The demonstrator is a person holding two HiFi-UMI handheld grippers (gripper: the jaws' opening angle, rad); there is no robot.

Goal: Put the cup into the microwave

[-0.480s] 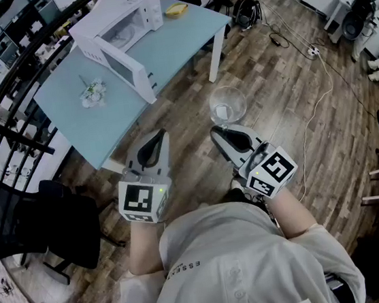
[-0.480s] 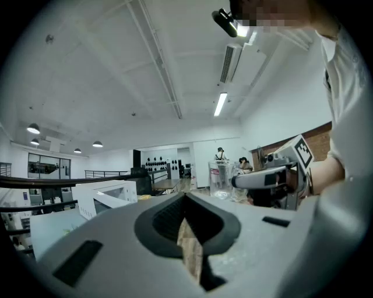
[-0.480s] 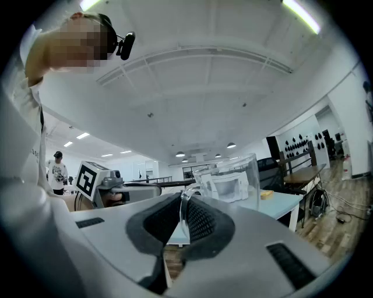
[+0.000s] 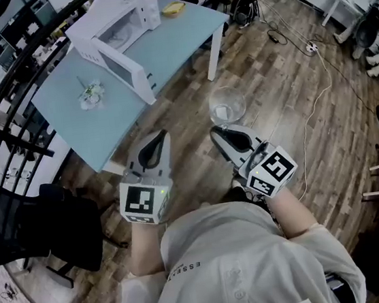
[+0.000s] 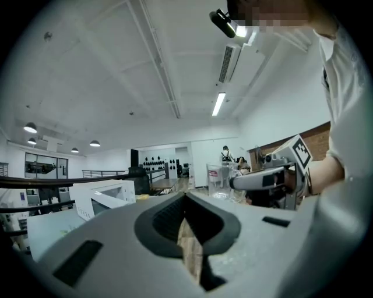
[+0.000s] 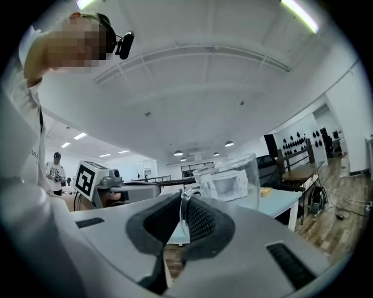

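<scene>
A clear glass cup (image 4: 227, 105) with a handle hangs over the wooden floor, short of the table. My right gripper (image 4: 222, 132) is shut on its handle, and in the right gripper view the thin glass handle (image 6: 183, 214) sits pinched between the dark pads with the cup (image 6: 233, 181) upright beyond them. My left gripper (image 4: 160, 137) is held level beside it, shut with nothing in it (image 5: 186, 199). The white microwave (image 4: 118, 27) stands on the pale blue table (image 4: 170, 50) ahead, its door (image 4: 123, 70) swung open toward me. From the left gripper view, the cup (image 5: 220, 180) and right gripper (image 5: 265, 180) show at the right.
A small white crumpled thing (image 4: 91, 95) lies on the table left of the microwave door, and a yellow object (image 4: 173, 8) lies at the far edge. A black railing (image 4: 9, 135) and black chair (image 4: 20, 223) are at the left. Cables (image 4: 319, 90) trail across the floor at the right.
</scene>
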